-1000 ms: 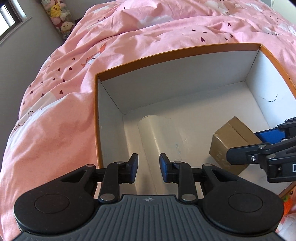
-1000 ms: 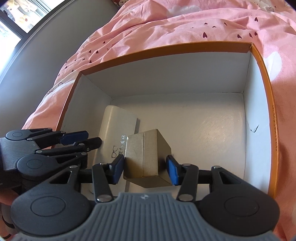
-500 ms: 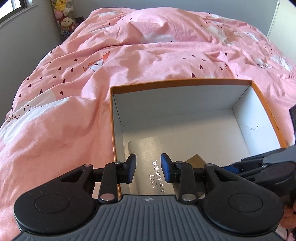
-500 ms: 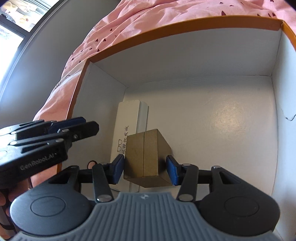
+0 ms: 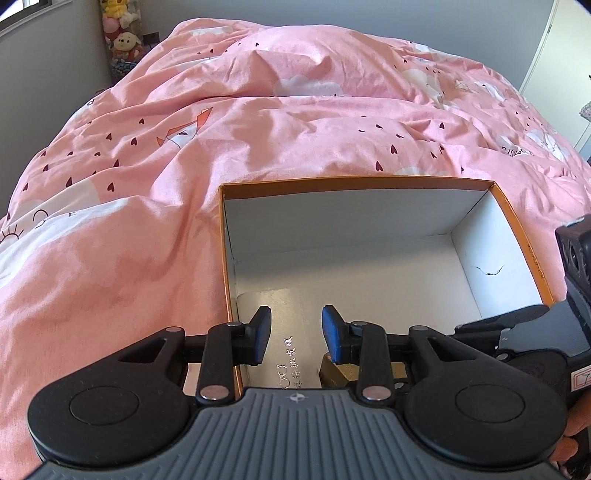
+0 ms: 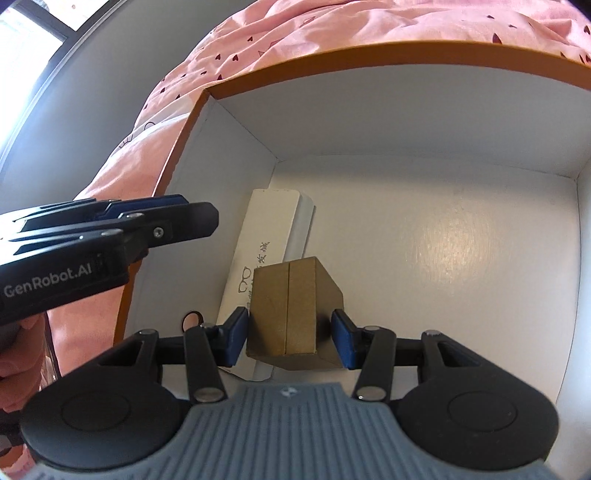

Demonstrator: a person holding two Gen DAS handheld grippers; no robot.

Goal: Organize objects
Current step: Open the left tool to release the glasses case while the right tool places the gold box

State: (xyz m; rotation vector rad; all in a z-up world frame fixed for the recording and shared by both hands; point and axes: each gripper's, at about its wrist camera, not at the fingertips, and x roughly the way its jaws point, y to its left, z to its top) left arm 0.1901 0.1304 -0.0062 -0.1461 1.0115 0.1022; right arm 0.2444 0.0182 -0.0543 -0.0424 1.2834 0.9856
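Observation:
An orange cardboard box (image 5: 354, 181) with a white inside sits open on the pink bed. A long white glasses case (image 6: 266, 236) lies on its floor along the left wall. My right gripper (image 6: 290, 338) is shut on a small gold box (image 6: 291, 306), held above the near end of that case. My left gripper (image 5: 295, 334) hovers over the near left corner of the orange box, open with nothing between its pads; the white case (image 5: 284, 306) shows below them. The gold box (image 5: 334, 373) peeks out beside the left gripper's right finger. In the right wrist view the left gripper (image 6: 207, 218) reaches in from the left.
The pink duvet (image 5: 147, 221) surrounds the orange box on every side. Plush toys (image 5: 122, 33) stand in the far left corner by the grey wall. A small dark ring (image 6: 192, 319) lies on the box floor near the left wall. The right half of the box floor (image 6: 461, 258) is bare.
My left gripper has pulled back and up out of the orange box, its jaws a little wider. My right gripper carried the gold box left, over the white case.

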